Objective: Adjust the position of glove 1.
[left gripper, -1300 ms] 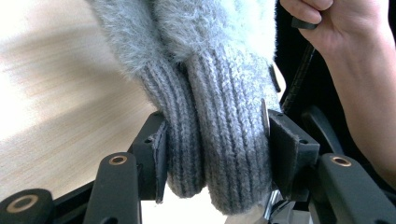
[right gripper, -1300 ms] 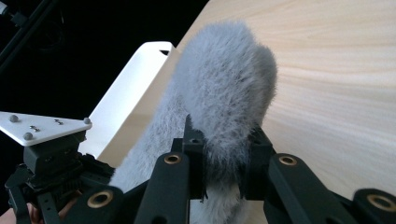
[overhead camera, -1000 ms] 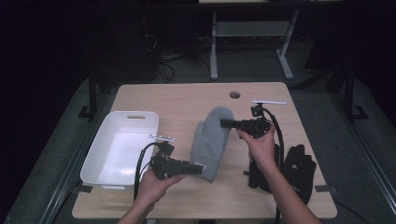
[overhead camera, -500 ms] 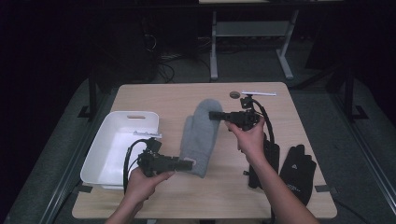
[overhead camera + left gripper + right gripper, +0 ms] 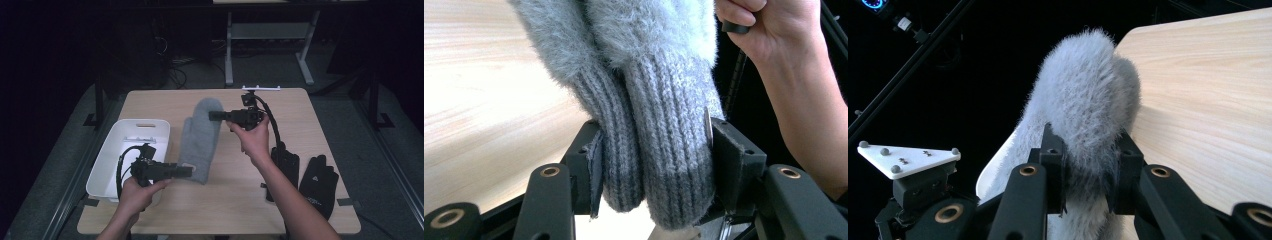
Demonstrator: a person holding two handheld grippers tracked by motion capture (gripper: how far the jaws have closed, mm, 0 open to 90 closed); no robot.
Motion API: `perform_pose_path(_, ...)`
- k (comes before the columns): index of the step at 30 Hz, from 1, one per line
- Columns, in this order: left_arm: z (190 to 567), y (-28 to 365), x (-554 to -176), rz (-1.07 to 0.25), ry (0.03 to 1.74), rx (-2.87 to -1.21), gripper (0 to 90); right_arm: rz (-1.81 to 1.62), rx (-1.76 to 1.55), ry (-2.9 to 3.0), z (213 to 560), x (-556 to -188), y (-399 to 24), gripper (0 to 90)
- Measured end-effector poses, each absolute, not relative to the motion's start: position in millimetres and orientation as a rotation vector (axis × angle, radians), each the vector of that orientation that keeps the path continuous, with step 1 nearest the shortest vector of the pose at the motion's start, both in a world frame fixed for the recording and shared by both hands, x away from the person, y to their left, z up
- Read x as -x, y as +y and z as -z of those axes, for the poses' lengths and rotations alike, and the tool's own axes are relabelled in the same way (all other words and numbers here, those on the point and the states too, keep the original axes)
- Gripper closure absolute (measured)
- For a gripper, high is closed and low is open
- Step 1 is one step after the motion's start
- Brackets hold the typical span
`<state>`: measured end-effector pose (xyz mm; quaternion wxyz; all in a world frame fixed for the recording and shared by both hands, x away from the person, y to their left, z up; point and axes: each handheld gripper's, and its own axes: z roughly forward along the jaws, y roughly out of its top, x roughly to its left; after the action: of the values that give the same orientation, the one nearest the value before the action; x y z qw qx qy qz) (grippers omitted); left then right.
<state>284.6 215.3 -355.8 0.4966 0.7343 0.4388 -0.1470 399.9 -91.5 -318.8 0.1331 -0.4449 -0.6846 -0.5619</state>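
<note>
1. While you hold the grey mitten at both ends, it hangs stretched above the wooden table, in the middle part of the top.
2. Your left gripper has its jaws closed on the ribbed cuff; in the left gripper view both pads press the knitted cuff from the two sides.
3. Your right gripper clamps the fluffy tip of the mitten; in the right gripper view the fur bulges out between the two jaws.
4. At the left of the mitten stands the white bin, just beside your left hand. Its near wall is close to the left edge of the table.
5. At the right, a black glove lies near the right front corner, well apart from the mitten. A black flat object lies between this glove and your right forearm.
6. Bare wood is free behind the mitten up to the far edge, and also on the right behind the glove.
7. A small white bar sits at the far edge, behind your right gripper.
</note>
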Motion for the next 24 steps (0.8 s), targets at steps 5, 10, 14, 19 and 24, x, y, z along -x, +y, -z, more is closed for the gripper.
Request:
perform_pose_path(5, 349.5, 228.8, -282.8, 0.331, 1.071, -1.76, 45.5, 1.632, 1.255, -2.002, 309.6, -403.9, -75.8, 73.3)
perform_pose_path(10, 342.6, 243.6, -280.1, 0.306, 1.086, -1.741, 45.4, 1.64, 1.215, -2.015, 300.1, -407.1, -58.3, 72.9)
perform_pose_path(14, 339.6, 253.3, -278.9, 0.291, 1.09, -1.736, 45.4, 1.644, 1.188, -2.017, 295.7, -409.8, -46.3, 72.7)
perform_pose_path(19, 336.2, 265.0, -277.0, 0.278, 1.105, -1.72, 45.4, 1.645, 1.169, -2.004, 292.7, -413.0, -34.1, 72.6)
perform_pose_path(24, 333.0, 276.2, -274.9, 0.266, 1.117, -1.71, 45.3, 1.645, 1.156, -1.988, 291.5, -416.2, -21.1, 72.1)
